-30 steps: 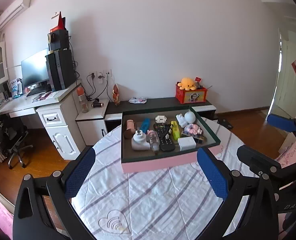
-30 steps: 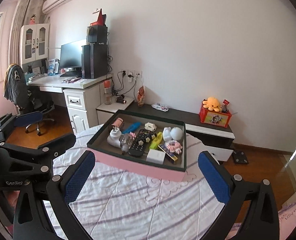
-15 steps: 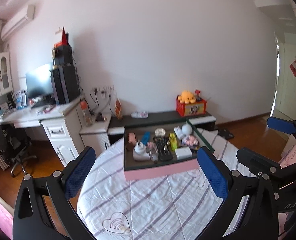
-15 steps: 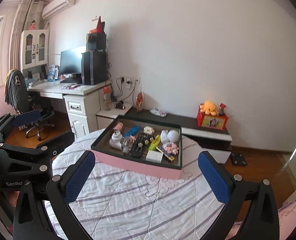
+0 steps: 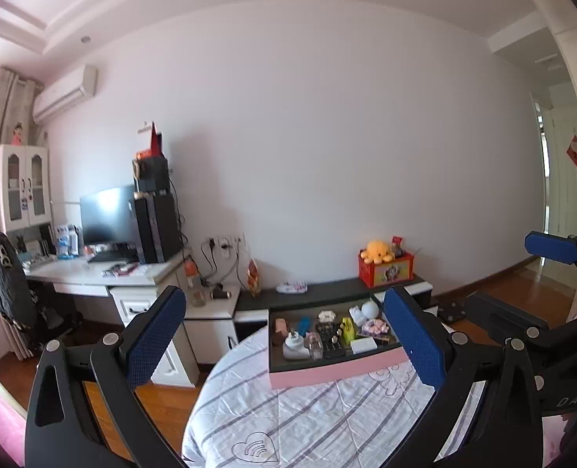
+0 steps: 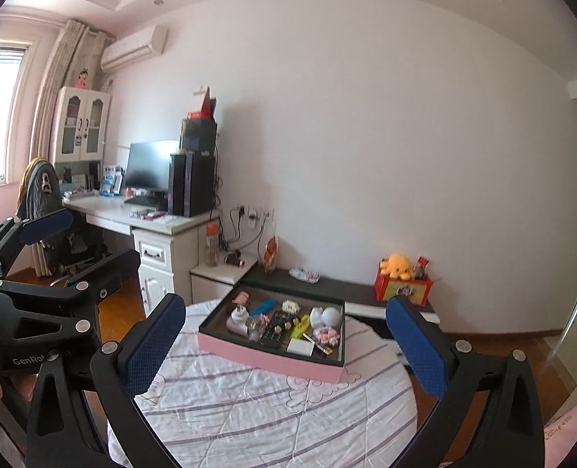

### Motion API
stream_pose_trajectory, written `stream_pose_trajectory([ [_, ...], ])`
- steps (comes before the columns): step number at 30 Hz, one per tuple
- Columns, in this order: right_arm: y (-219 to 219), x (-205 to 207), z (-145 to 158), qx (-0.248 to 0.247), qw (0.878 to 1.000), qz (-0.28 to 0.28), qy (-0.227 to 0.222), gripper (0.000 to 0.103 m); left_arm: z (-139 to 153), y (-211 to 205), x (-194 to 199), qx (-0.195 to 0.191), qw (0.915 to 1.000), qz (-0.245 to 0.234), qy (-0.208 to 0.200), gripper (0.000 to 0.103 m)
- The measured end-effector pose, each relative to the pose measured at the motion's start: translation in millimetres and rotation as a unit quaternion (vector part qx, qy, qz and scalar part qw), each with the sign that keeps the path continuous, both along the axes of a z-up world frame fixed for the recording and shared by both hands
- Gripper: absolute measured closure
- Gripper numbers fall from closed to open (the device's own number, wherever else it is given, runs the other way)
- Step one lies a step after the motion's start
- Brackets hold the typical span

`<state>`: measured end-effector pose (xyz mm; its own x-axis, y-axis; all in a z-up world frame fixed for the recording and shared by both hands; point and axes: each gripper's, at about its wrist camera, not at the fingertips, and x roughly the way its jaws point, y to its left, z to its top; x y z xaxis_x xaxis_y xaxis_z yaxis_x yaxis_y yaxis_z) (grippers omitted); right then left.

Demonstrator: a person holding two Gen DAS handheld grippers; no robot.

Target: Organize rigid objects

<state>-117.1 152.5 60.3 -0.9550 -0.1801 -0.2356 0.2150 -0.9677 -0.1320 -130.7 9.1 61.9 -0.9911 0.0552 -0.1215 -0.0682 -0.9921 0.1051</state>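
A pink-sided tray [image 5: 327, 372] [image 6: 265, 358] sits at the far side of a round table with a striped white cloth [image 5: 288, 421] [image 6: 273, 413]. It holds several small rigid items: a black remote [image 5: 329, 341] [image 6: 275, 329], a white plug [image 5: 294, 347] [image 6: 237, 318], a yellow item [image 5: 347, 329] [image 6: 300, 327], a white box [image 5: 363, 345] [image 6: 300, 347], a blue item [image 5: 303, 325] [image 6: 263, 307]. My left gripper [image 5: 284, 339] and right gripper [image 6: 284, 343] are both open and empty, held well back from and above the tray.
A white desk [image 5: 105, 279] [image 6: 140, 218] with monitor and PC tower stands left, with a chair [image 5: 4, 284]. A low dark cabinet [image 5: 327, 290] behind the table carries a red box with a yellow plush [image 5: 386, 267] [image 6: 401, 284]. The other gripper shows at each view's edge.
Both grippers have pulled back and tilted upward; the tray now appears smaller and lower, with more wall and ceiling in view. Both stay open.
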Motion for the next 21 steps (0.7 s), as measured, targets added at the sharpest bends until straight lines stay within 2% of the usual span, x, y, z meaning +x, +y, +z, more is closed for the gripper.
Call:
stream_pose_trajectory([
  [14, -16, 102, 26, 0.004, 0.997, -0.004, 0.078, 0.0, 16, -14, 94, 0.018, 0.9978, 0.007, 0.063, 0.0],
  [21, -20, 136, 25, 0.003, 0.996, -0.007, 0.091, 0.0, 10, -18, 123, 0.023, 0.9977, 0.014, 0.063, 0.0],
])
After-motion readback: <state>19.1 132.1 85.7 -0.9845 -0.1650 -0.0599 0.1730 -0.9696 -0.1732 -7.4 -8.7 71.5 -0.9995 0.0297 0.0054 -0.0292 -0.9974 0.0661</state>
